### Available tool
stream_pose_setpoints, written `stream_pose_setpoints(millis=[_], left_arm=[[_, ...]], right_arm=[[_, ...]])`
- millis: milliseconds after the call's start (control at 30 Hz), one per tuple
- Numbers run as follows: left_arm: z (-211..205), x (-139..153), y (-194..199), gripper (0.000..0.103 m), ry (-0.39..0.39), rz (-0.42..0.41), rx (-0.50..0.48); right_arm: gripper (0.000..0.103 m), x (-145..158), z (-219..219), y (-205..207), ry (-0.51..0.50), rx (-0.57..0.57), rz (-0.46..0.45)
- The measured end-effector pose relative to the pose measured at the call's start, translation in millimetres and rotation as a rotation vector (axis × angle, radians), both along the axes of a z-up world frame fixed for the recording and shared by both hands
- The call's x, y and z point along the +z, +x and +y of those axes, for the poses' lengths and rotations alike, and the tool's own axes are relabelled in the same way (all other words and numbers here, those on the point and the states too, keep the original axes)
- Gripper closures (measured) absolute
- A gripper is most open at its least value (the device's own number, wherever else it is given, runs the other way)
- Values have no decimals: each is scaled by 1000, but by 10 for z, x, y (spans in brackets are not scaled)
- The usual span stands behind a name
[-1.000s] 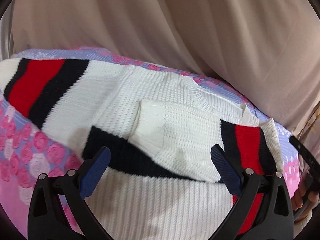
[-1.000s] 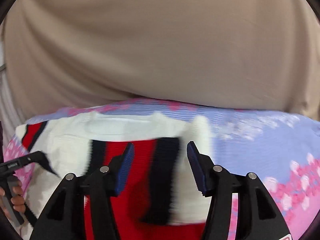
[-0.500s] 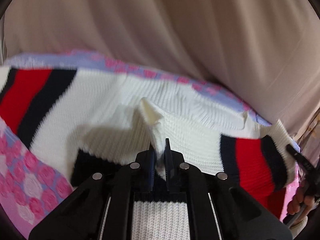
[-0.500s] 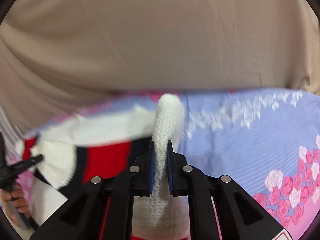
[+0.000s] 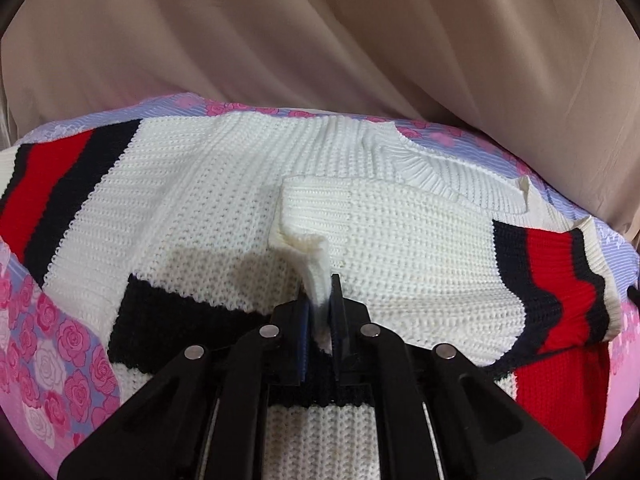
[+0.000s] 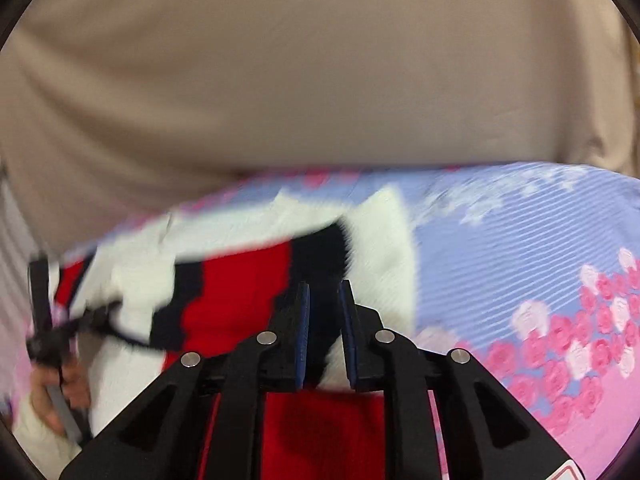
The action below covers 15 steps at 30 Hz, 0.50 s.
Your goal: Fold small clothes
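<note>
A: Sweater (image 5: pixel 224 200) spread flat across the middle of the left wrist view, white knit with red and navy bands, laid on the rose-print sheet (image 5: pixel 60 344). One sleeve (image 5: pixel 400 232) is folded in across the chest.

B: And the cuff corner is pinched. The left gripper (image 5: pixel 320 300) at lower centre is clamped on a tuft of white knit, pulled up into a peak.

A: The right gripper (image 6: pixel 324 320) has just been closing; the jaws are nearly together on the striped knit, though the view is blurred. Dark and white fabric is seen between the pads.

B: Judged from here, both holds should be carried together, so the fold is kept straight.

A: Agreed. Only a thin tuft is held on the left, so a slip may be risked if it is tugged hard.

B: The beige curtain (image 5: pixel 360 40) behind is well clear.
</note>
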<state>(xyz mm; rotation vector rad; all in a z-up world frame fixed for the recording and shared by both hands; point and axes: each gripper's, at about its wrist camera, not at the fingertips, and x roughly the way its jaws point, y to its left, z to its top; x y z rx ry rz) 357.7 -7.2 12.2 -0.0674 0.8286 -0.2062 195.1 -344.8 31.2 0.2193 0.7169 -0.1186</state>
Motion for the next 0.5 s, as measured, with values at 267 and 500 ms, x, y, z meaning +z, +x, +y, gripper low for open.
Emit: stream_pose_setpoints(millis=[267, 500], left_arm=[[196, 25, -39, 81, -49, 31, -12], [219, 77, -58, 41, -154, 45, 10]], right_arm=[[92, 7, -323, -337, 69, -75, -8], [53, -222, -359, -308, 44, -169, 9]])
